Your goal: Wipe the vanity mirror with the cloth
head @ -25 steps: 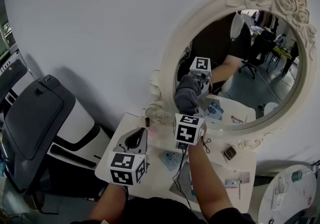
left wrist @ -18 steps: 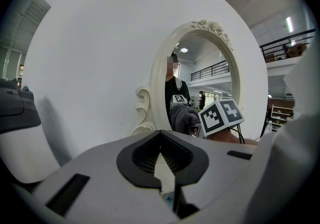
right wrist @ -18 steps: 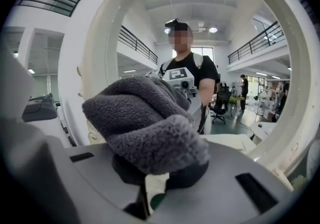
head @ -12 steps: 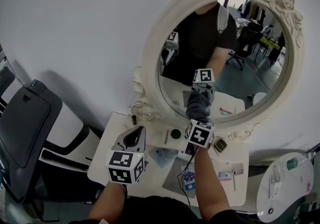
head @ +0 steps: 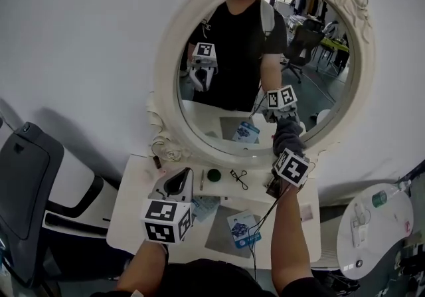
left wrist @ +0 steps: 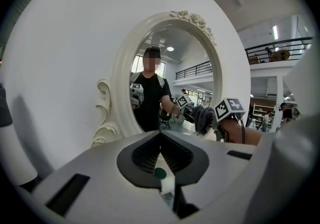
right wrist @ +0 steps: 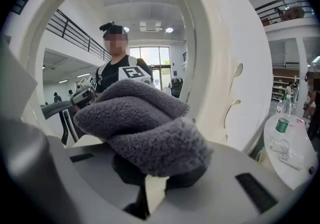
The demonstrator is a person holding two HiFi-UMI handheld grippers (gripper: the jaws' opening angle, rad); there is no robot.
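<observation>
- The vanity mirror stands on the bench against the white wall; it is an oval glass in a cream carved frame.
- The cloth, grey and fleecy, is bunched against the lower right part of the glass, just inside the frame, and seems to touch it where it meets its own reflection.
- The right hand-held gripper is clamped on the cloth, which bulges out over its jaws.
- The left hand-held gripper hangs over the bench in front of the mirror, well apart from the glass, with its jaws drawn together on nothing.
- Judged step: wiping is under way, at the glass's lower right edge.
- The next move likely calls for sweeping the cloth up and leftward over the rest of the glass with light, even pressure, staying clear of the carved frame.
</observation>
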